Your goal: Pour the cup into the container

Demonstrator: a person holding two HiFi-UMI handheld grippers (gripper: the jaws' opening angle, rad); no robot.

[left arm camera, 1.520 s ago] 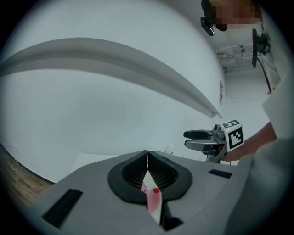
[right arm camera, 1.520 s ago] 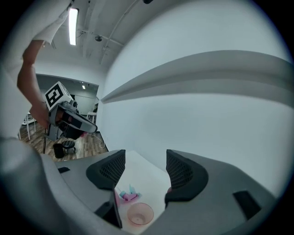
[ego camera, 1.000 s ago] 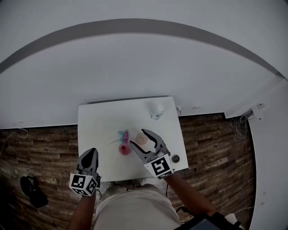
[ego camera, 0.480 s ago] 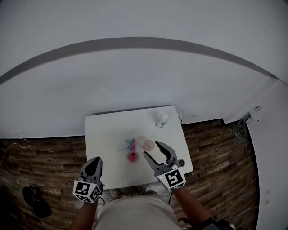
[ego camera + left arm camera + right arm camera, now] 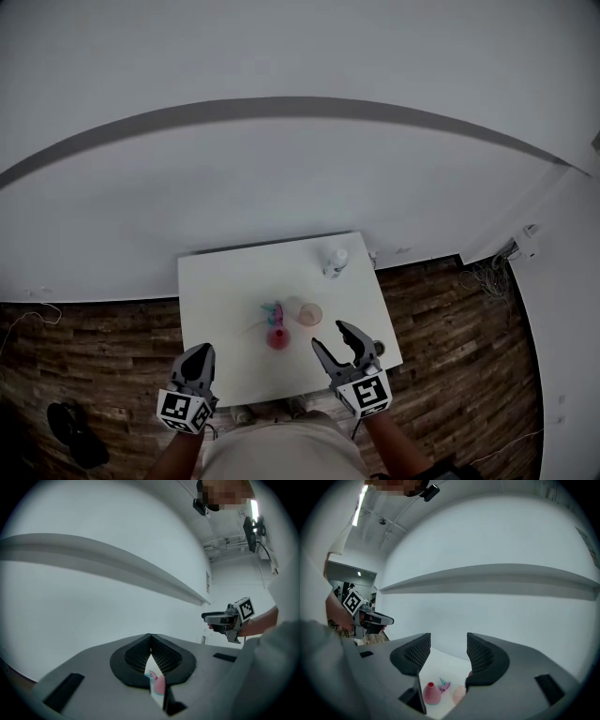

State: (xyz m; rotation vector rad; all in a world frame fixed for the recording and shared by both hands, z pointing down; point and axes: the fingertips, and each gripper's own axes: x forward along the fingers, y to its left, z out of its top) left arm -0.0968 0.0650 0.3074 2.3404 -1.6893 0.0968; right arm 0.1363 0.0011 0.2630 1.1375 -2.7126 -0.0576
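Pink container (image 5: pixel 277 337) near pale pink cup (image 5: pixel 310 314)

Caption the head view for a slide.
Left tongs shut; empty right tongs, open, just narrowed; pink flask and cup on white table.

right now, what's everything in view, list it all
table: one, white, on wood floor
container: one, pink cone, mid-table
cup: one, pale peach, right of container
teal-pink item: one, behind container
bottle: one, white, table's far right corner
dark round item: one, table's right edge
black object: one, floor, left
cables: tangle, floor, right
left claw: one, grey, shut, empty
right claw: one, grey, open, just been closing slightly, nothing between jaws
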